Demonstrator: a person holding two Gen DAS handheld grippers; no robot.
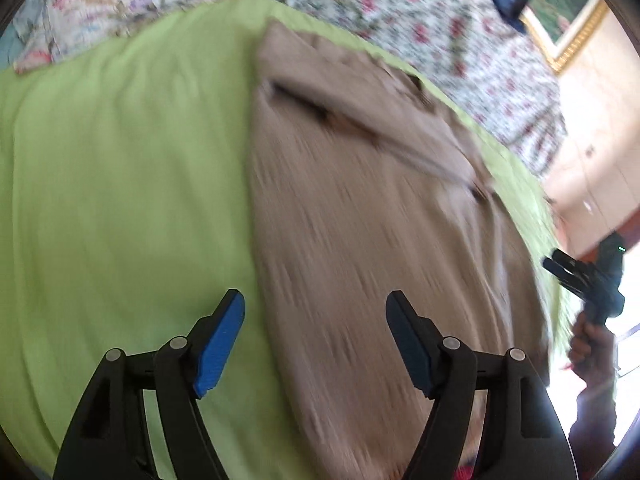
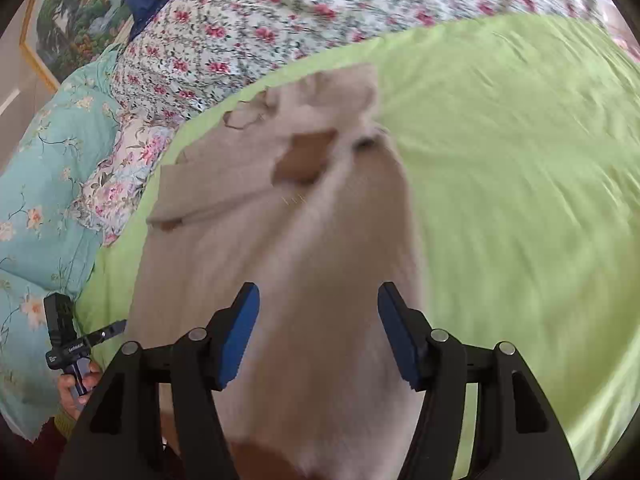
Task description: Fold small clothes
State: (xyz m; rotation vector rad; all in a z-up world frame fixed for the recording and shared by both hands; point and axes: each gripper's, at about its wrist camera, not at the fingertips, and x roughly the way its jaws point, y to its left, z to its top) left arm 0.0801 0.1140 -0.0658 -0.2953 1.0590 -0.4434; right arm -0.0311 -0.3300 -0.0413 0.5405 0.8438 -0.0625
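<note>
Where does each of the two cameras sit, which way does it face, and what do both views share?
Left wrist view: sits on the left tool, looks down over the beige garment on the green sheet; the right tool and its hand show.
Right wrist view: sits on the right tool, looks down the same garment; the left tool and its hand show.
Shared: garment, sheet, floral bedding.
</note>
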